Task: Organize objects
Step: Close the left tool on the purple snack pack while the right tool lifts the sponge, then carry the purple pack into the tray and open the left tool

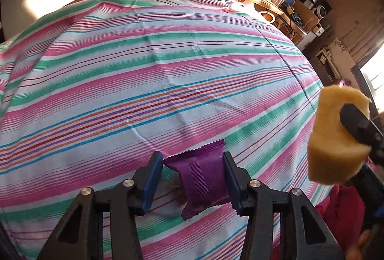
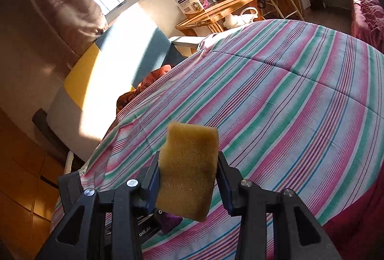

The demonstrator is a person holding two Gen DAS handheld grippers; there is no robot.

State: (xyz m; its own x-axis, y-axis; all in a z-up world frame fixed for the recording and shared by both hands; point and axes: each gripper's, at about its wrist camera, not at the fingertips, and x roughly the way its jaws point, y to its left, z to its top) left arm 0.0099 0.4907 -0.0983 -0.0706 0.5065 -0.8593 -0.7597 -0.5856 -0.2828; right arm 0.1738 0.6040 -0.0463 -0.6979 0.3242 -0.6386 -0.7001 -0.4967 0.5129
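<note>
While the purple packet [image 1: 202,178] lies on the bedspread [image 1: 168,68], blue jaws flank it.

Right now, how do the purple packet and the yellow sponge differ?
The purple packet lies on the striped bedspread, pinched by the left gripper; the yellow sponge hangs in the air in the right gripper. The packet is a thin, crimped wrapper; the sponge is a thick porous block. Both are gripped.
</note>
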